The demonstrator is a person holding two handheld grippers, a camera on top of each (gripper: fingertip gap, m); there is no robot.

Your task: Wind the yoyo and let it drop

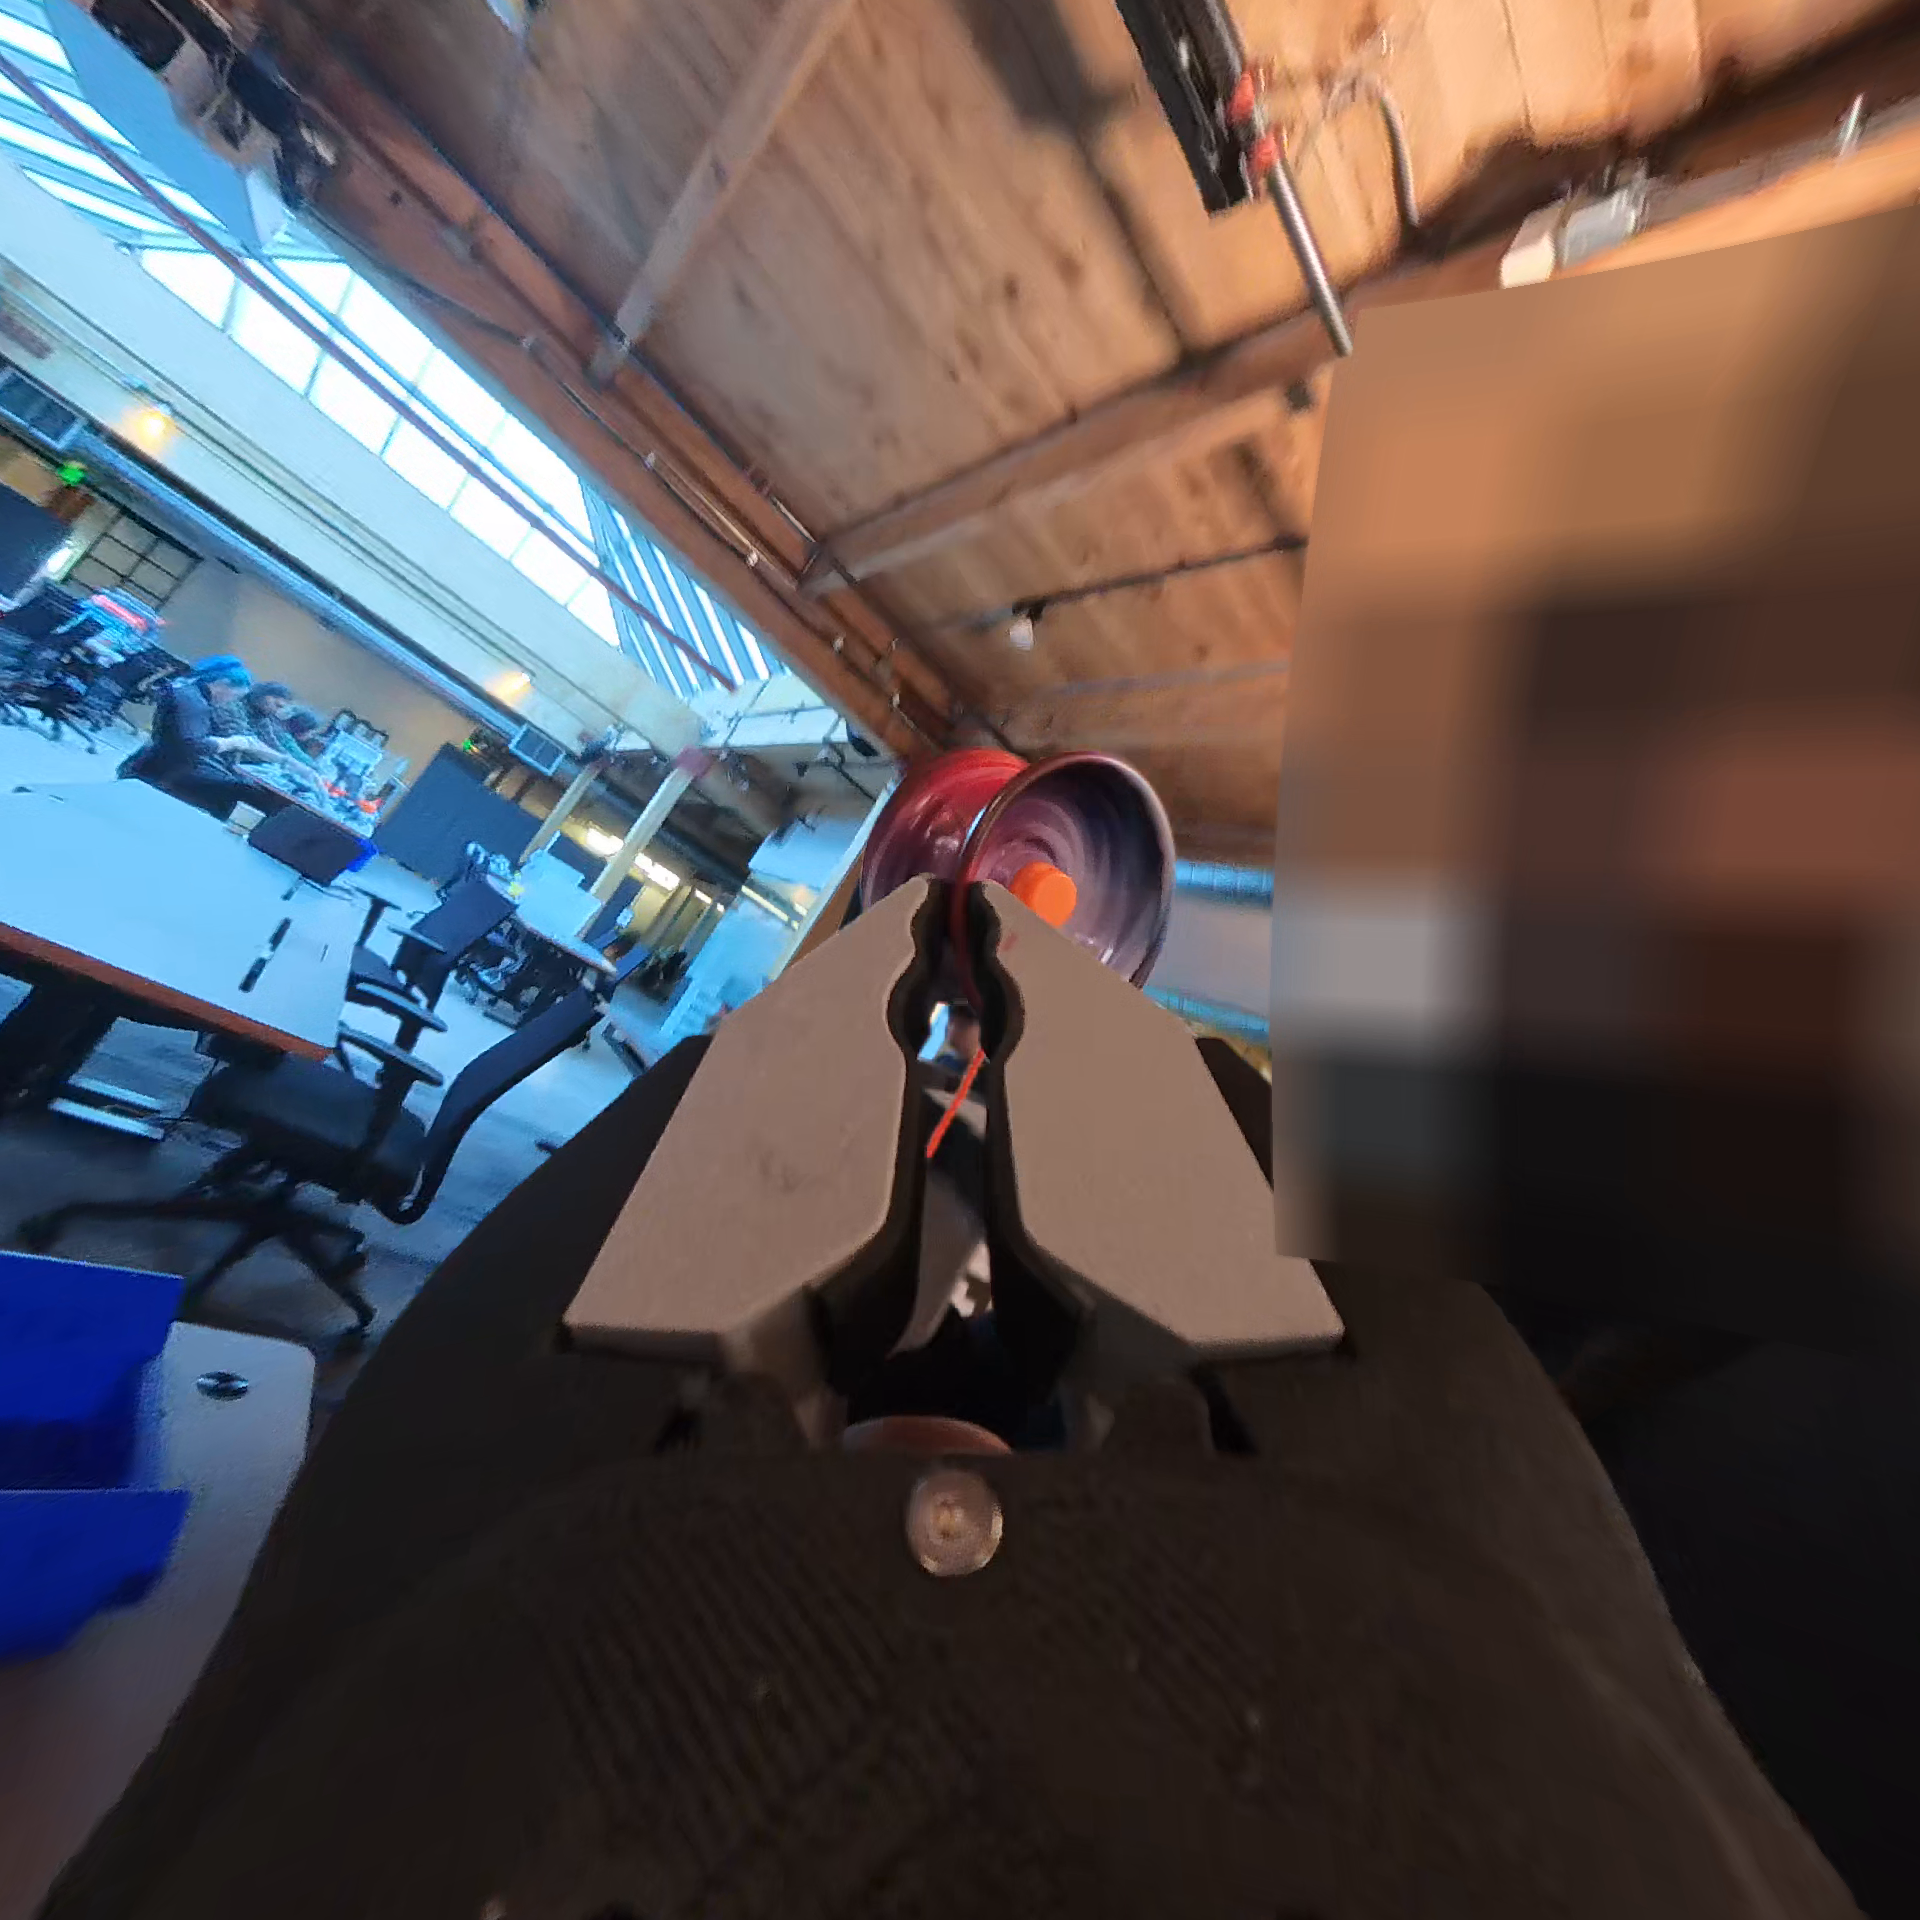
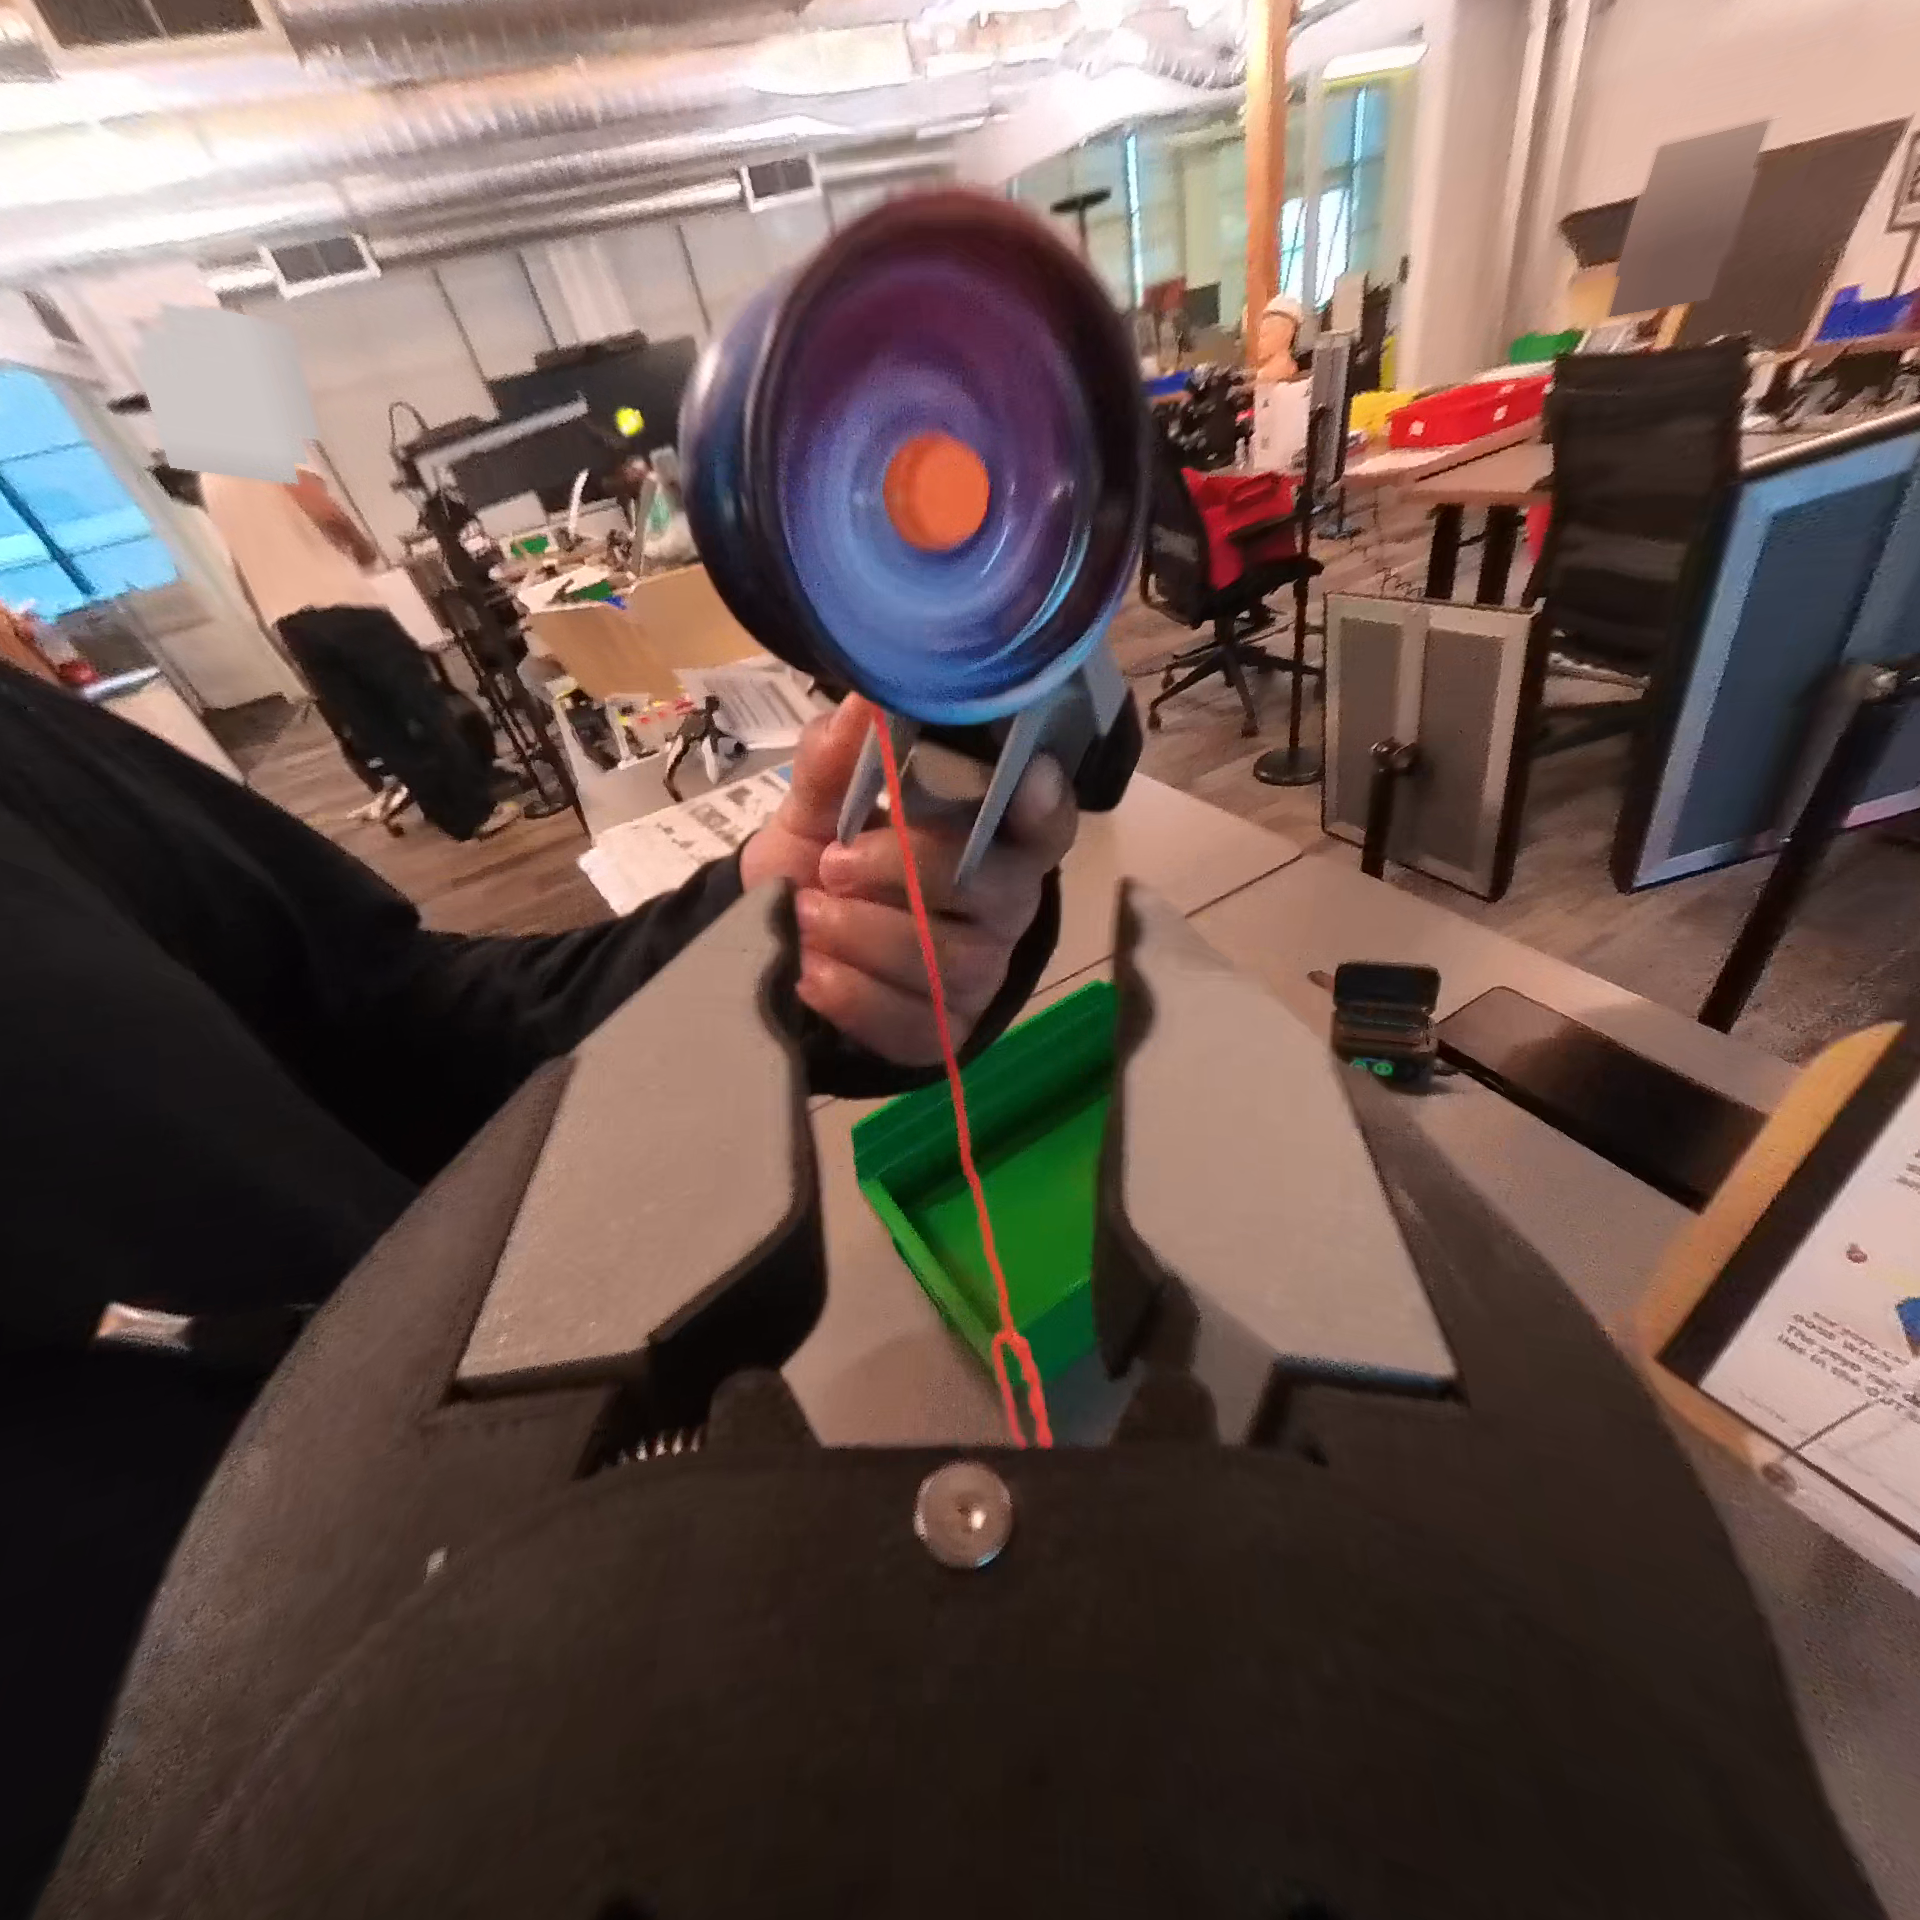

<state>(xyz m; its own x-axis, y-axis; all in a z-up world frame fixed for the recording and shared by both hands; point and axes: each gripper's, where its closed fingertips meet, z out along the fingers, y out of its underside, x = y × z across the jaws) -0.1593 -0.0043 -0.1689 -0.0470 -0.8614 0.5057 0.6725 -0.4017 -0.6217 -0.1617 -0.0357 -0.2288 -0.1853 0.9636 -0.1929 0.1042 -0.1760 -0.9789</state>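
Above the grey surface, a glossy metal yoyo, purple-blue with flared round halves and an orange hub, sits at the tips of the left tongs. Their matte grey fingers are closed on its thin orange string in the groove. The right tongs stand wide open, gripping nothing; the string runs between them over a green plastic tray.
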